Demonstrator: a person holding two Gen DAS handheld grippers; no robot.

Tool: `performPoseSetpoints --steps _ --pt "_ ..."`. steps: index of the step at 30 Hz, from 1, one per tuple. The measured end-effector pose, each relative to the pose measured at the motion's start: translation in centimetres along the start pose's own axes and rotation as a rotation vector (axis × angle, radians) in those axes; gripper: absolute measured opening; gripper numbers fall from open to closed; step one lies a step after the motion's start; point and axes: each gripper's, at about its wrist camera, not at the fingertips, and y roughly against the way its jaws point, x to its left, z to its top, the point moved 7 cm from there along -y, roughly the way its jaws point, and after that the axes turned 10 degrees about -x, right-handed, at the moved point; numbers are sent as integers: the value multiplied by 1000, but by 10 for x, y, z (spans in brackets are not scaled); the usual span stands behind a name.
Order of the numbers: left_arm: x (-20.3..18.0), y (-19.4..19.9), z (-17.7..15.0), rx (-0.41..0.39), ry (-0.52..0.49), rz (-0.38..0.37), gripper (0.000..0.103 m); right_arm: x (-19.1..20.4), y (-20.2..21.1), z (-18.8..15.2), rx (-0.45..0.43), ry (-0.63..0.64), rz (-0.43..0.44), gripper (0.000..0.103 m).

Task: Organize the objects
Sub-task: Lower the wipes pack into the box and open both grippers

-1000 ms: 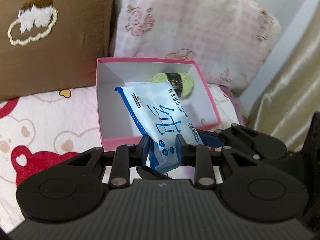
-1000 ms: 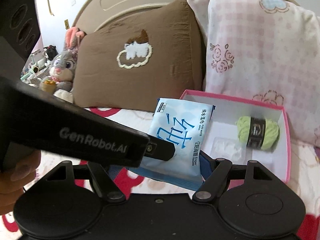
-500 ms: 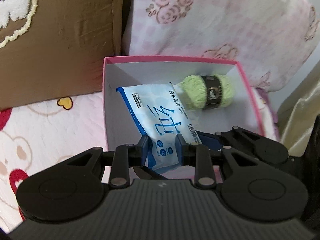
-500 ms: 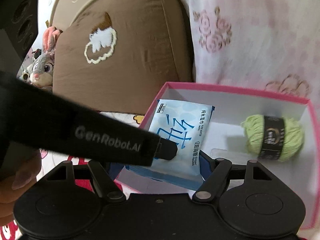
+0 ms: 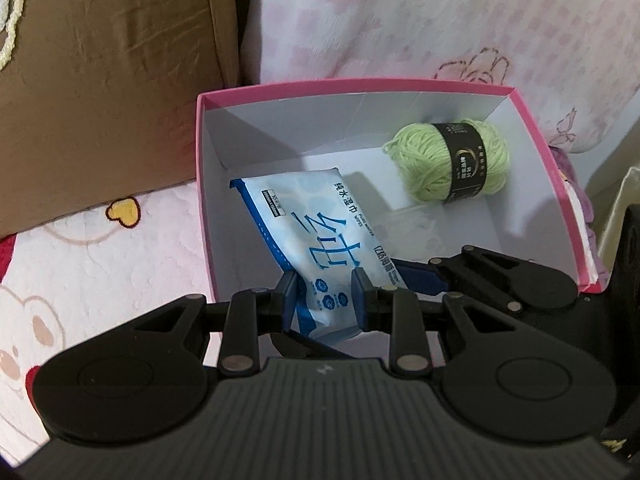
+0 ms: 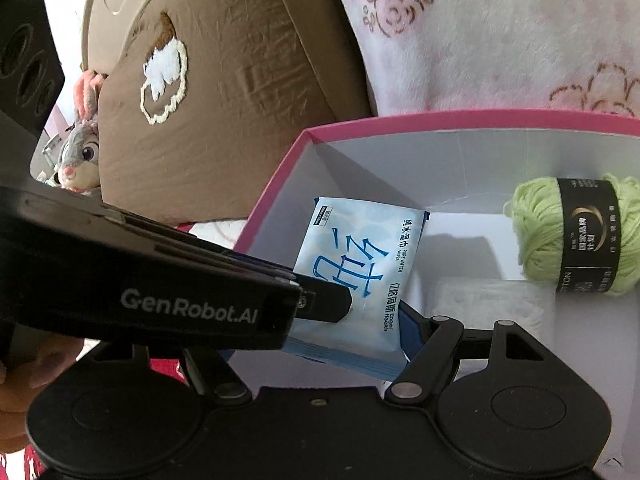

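Wipes pack: the pale blue wet-wipes pack (image 5: 320, 240) hangs inside the pink box (image 5: 360, 86), tilted, its far end low near the box's left wall, its near end up at the fingers.
Long axis: runs away from both grippers, down into the box; whether the far corner touches the floor I cannot tell.
Left gripper: the left gripper (image 5: 322, 296) has its fingers narrow, pinching the pack's near short edge from both sides.
Right gripper: the right gripper (image 6: 360, 320) spans the pack's width; one blue finger (image 6: 412, 328) presses the right edge, the other is hidden behind the left tool, so it looks like a grip on the pack.
Nearer hand: both are on the pack; the left holds the end.
Coming move: likely lowering and letting go, so the pack lies flat on the left side.
Look: soft, glossy, blue characters, darker blue border.
Neighbours: green yarn ball (image 5: 452, 162) at the far right, well apart; a clear packet (image 6: 488, 300) just beside the pack.
Setting: the box sits on the bed (image 5: 100, 260) against pillows (image 5: 400, 20).
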Motion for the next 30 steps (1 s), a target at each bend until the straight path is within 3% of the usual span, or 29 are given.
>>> performPoseSetpoints --steps 11,24,30 --pt "1 -6 2 -39 -55 82 26 -7 -14 -8 48 -37 2 81" --pt "17 2 4 -86 18 67 26 6 -31 -11 75 43 -100 81" --pt "15 11 1 -86 20 31 26 11 5 -2 38 81 -62 82"
